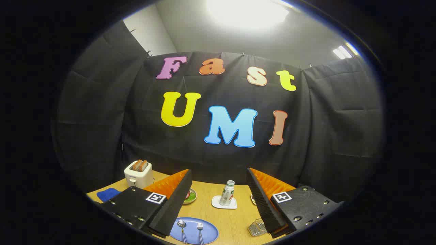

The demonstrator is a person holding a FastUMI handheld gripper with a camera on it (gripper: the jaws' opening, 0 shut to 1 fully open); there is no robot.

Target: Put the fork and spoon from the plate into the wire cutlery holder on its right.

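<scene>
Gripper view: gripper (219, 200) is held wide apart above the worktop (235, 221). Spoon (182, 228) and fork (200, 231) are seen lying on the plate (209, 233); wire cutlery holder (257, 228) is placed right of the plate.

The handheld two-finger gripper (219, 200) is held level, well above the desk (235, 217) — its fingers (173, 204) spread wide apart, nothing between them, ribbed pads facing inward, a square marker atop each.
</scene>
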